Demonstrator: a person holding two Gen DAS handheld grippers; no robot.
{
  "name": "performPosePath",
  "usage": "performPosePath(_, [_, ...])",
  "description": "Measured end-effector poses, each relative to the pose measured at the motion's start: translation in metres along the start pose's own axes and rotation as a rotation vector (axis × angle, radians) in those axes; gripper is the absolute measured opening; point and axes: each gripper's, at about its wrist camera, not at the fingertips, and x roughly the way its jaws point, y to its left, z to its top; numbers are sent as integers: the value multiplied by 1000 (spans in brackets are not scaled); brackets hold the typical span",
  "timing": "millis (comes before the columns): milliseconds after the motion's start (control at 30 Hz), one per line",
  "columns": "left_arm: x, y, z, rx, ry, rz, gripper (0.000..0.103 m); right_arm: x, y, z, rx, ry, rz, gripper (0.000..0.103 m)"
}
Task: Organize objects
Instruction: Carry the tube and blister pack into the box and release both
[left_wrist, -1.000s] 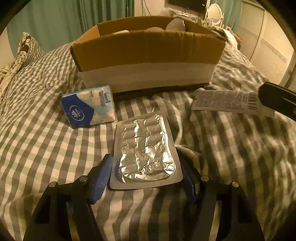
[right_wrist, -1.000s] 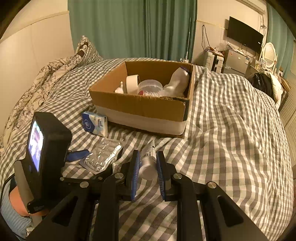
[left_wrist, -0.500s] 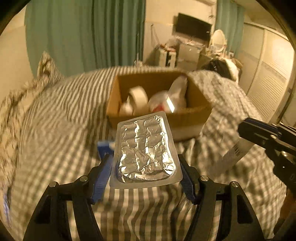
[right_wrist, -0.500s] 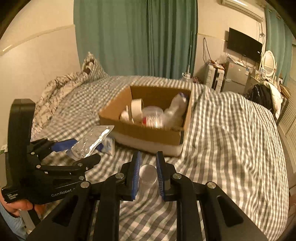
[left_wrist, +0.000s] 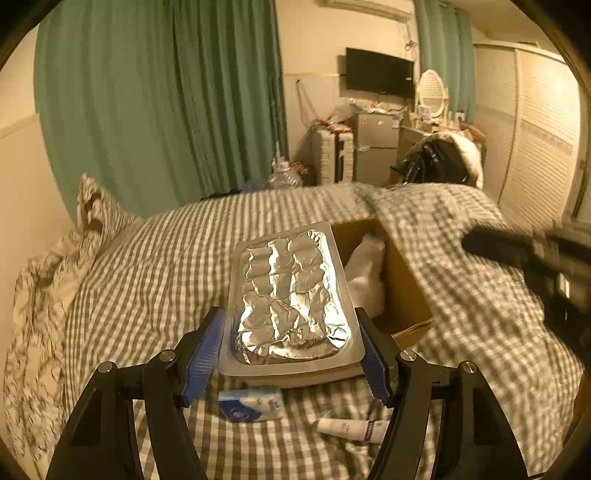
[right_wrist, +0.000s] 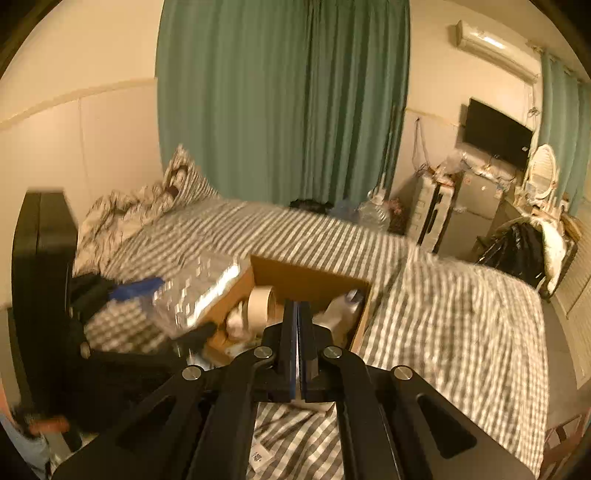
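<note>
The left gripper (left_wrist: 291, 354) pinches the near end of a foil blister pack (left_wrist: 291, 295) between its blue pads, holding it in the air with the cardboard box (left_wrist: 402, 291) just behind it toward one o'clock. The right gripper (right_wrist: 297, 354) has its pads pressed together on nothing, poised over the box's near wall. Inside the box sit a tape roll (right_wrist: 260, 304) and a white bottle (right_wrist: 341, 308); other contents are too blurred to name. On the checked bedspread (left_wrist: 147, 280) below the left gripper, at six o'clock, lie a blue tissue packet (left_wrist: 251, 404) and a white tube (left_wrist: 351, 430), so the job looks partly done: pack, packet and tube are not yet boxed. Half a second ago the right gripper still gripped the tube; now it has let go, and the pack has risen closer to the box.
</note>
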Motion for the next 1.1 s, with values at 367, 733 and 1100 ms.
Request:
performPosePath(367, [21,35,-103,-70,152,80,70,102,41,-111,-63,315,183,35])
performPosePath(733, [17,40,-129,-99,196,64,70,132,59,-148,-120,463,155,26])
performPosePath(1100, [-12,33,-55,-44,44,43,70,36,34,-61,-73,162,141,25])
